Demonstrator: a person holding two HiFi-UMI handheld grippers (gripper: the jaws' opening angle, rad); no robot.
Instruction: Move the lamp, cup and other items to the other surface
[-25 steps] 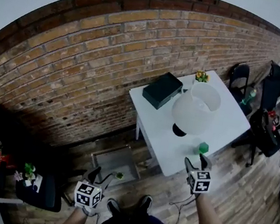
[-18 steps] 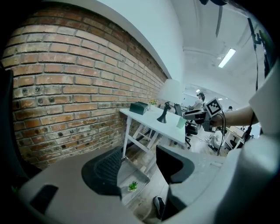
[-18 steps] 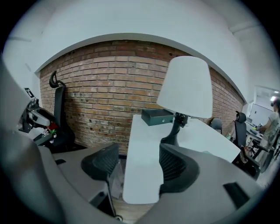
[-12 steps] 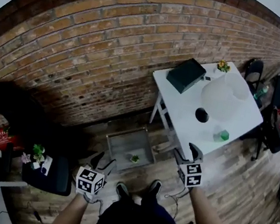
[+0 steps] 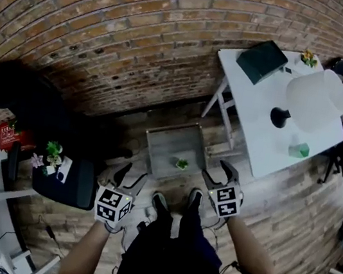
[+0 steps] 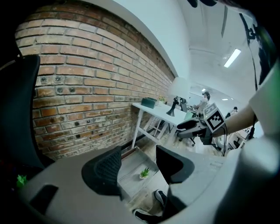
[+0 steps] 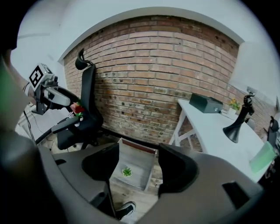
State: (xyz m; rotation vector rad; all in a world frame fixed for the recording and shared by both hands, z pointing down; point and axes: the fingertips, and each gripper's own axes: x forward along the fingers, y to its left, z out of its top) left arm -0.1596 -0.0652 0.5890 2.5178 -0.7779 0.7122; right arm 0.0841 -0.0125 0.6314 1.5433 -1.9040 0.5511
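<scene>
Lamp (image 5: 316, 99) and green cup (image 5: 298, 150) on white table (image 5: 249, 100), small plant (image 5: 182, 164) in floor tray (image 5: 164, 143), left tongs (image 5: 131, 175) and right tongs (image 5: 217, 170) spread

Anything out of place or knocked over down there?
Nothing spilled or toppled. Oddest: a grey tray lies on the floor by the brick wall with one small plant in it, and small items sit on the office chair's seat. The lamp stands upright on the white table.

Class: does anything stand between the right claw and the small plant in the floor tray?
Nothing visible does. The open right claw hangs near the tray edge. Only the tray's low wall lies between claw and plant, and it looks passable from above.
</scene>
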